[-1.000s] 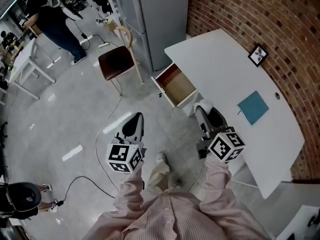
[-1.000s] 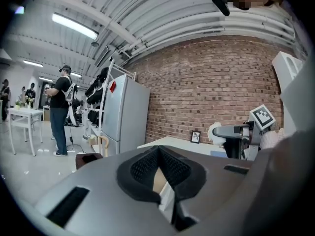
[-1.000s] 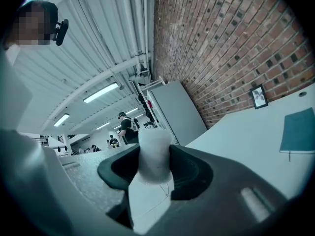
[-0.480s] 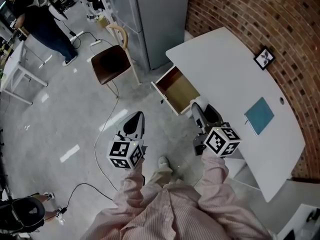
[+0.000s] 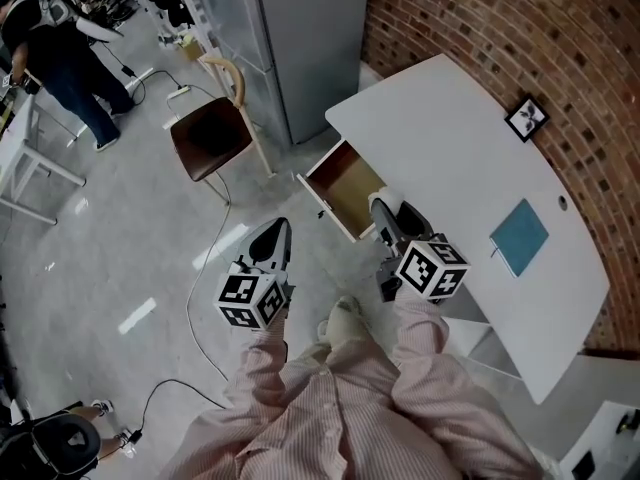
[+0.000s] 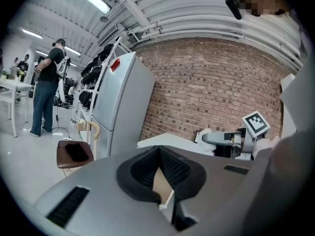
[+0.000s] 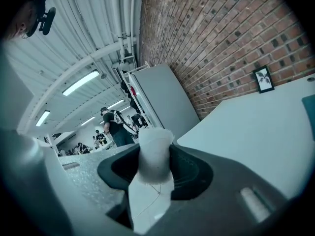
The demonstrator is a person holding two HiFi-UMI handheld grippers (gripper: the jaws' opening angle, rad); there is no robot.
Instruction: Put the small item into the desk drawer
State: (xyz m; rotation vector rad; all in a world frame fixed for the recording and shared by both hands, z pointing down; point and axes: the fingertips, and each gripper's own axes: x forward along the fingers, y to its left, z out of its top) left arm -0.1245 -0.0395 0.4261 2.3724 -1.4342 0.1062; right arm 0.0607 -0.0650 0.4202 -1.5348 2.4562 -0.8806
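The white desk (image 5: 440,148) has its drawer (image 5: 345,180) pulled out, showing a bare brown bottom. My right gripper (image 5: 392,213) hovers just to the right of the drawer's front corner, shut on a small white fuzzy item (image 5: 404,209). In the right gripper view that item (image 7: 155,156) sits pinched between the dark pads (image 7: 184,173) of the right gripper (image 7: 155,149) and sticks up past them. My left gripper (image 5: 268,248) hangs over the floor left of the drawer, jaws together and holding nothing. Its own view shows the left gripper (image 6: 158,151) with pads meeting.
A teal notebook (image 5: 520,236) and a small framed picture (image 5: 527,118) lie on the desk by the brick wall. A brown chair (image 5: 210,138) and a grey cabinet (image 5: 310,38) stand beyond the drawer. A cable (image 5: 195,298) runs across the floor. A person (image 5: 55,58) stands far left.
My right gripper has moved a little up and left with the white item, closer to the open drawer. The left gripper has hardly shifted. A foot has stepped forward.
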